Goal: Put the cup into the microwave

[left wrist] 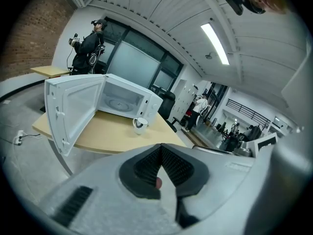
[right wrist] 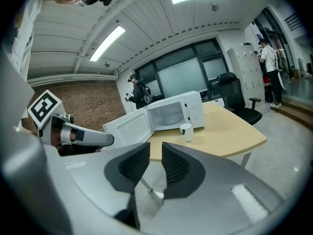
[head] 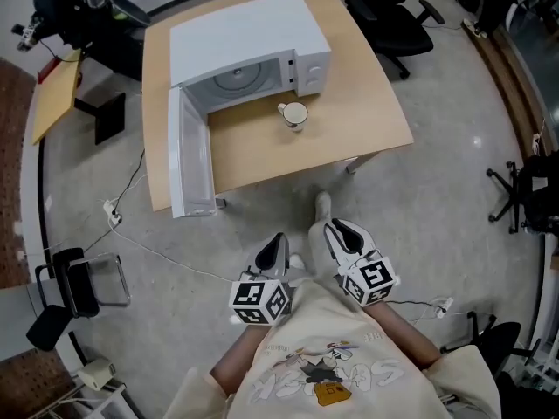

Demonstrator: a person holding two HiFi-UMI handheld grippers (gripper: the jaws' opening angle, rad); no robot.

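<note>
A white cup [head: 294, 114] with a dark rim stands on the wooden table [head: 358, 133], just in front of the white microwave [head: 247, 46]. The microwave's door [head: 194, 157] hangs wide open to the left, and the cavity with its glass turntable is empty. Both grippers are held over the floor, well short of the table's near edge. My left gripper [head: 278, 241] has its pads pressed together at the tips, nothing in it. My right gripper [head: 336, 231] shows a narrow gap between its pads, also empty. The cup [right wrist: 186, 130] and microwave [right wrist: 176, 111] lie ahead in the right gripper view.
A white cable and power strip [head: 111, 209] lie on the floor left of the table. Black office chairs [head: 397, 16] stand behind it on the right, another [head: 74, 286] at the near left. A second small table [head: 57, 94] is at the far left. A person [left wrist: 88, 45] stands beyond the microwave.
</note>
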